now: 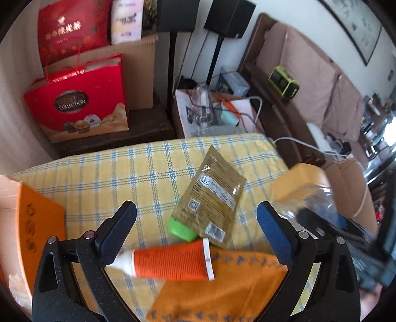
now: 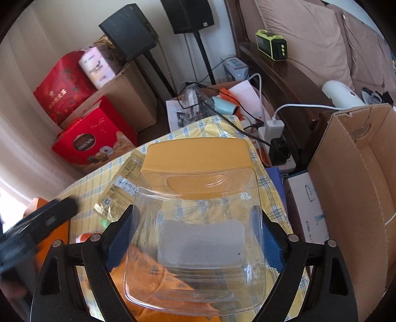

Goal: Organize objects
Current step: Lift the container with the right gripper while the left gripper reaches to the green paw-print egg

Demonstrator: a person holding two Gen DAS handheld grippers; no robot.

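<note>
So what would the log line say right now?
right gripper: shut on clear jar | left gripper: open over orange tube | sachet: on table

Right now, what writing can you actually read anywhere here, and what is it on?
"COLLECTION": red gift box.
Gold Chinese characters on the red bag: too blurred to read.
Sachet print: too small.
Orange tube print: too small.
White box text: unreadable.

Home living room, cushioned sofa [image 2: 321, 37], speakers on stands [image 2: 190, 14], red gift boxes [image 1: 79, 104]
</note>
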